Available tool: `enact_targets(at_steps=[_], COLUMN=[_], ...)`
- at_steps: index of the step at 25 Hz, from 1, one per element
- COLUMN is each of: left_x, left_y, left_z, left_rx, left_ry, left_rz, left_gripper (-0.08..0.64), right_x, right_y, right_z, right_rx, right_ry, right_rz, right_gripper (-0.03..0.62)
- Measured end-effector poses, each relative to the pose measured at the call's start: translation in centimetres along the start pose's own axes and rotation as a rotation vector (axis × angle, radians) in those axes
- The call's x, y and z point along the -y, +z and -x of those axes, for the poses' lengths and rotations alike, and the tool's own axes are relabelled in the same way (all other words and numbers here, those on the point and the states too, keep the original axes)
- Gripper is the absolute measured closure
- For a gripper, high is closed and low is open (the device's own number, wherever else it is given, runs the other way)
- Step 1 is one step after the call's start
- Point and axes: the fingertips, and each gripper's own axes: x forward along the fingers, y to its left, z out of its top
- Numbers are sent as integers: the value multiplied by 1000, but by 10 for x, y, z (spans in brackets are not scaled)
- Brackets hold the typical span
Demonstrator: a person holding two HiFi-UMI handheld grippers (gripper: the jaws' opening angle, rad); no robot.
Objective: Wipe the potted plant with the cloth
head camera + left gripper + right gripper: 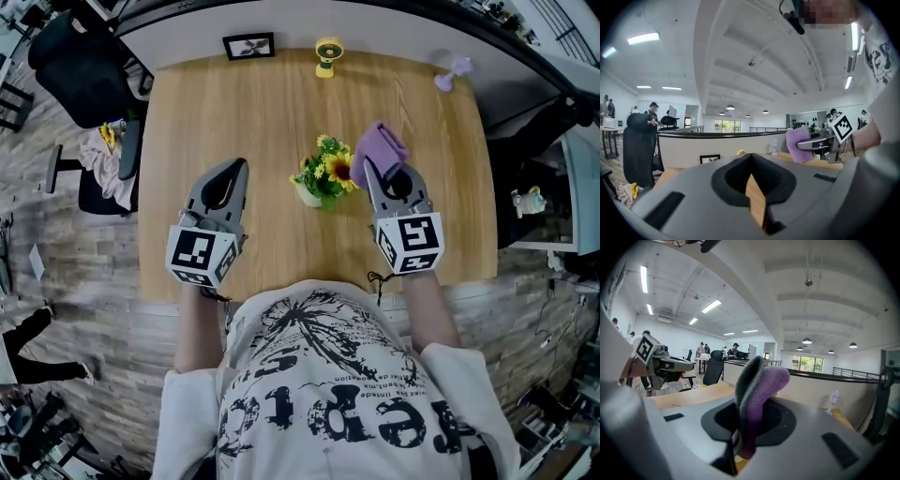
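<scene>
A small potted plant [324, 178] with yellow flowers and green leaves stands in a white pot at the middle of the wooden table [234, 112]. My right gripper [368, 169] is just right of it, shut on a purple cloth [380, 147] that sticks out past the jaw tips, close beside the flowers. The cloth [757, 394] stands folded between the jaws in the right gripper view. My left gripper [241, 166] hovers left of the plant, shut with nothing in it. In the left gripper view its jaws [751, 161] meet, and the cloth [799, 144] shows at right.
At the table's far edge stand a framed picture [248, 45], a small yellow fan [327, 54] and a small lilac fan [453, 69]. A dark office chair [80, 66] and a chair with clothes on it [108, 164] are left of the table. A shelf with a small figurine [530, 201] is to the right.
</scene>
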Motion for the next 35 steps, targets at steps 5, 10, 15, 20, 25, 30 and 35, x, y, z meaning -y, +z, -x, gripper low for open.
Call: enact_targets(at_steps=[5,10,15,20,25,30,35], left_x=[2,3,3,0,0,0,4], left_y=[0,-6,-5,-8,-11,-13,-12], left_z=[-2,-4,-4,-3,-2,-1,-6], left_rx=[-6,-32,-36,-54,-54,-51,-46], left_ry=[7,29,30,59,59,60,68], left_rz=[-14,1,1,-12,16,31,34], left_gripper=[557,557,557,557,557,556,556], right_x=[-4,-8,-13,-14,-9,-6,0], right_y=[-3,-7,-6,-9,-14,-20,-21], right_z=[2,4,5,2,2,3,4], right_rx=[-3,-17,-12,-22,-49,-59,-65], right_ry=[16,30,46,36,9,3,-6], right_rz=[18,34,22,9,3,-21,-17], right_gripper=[533,534,535,534,534,534,533])
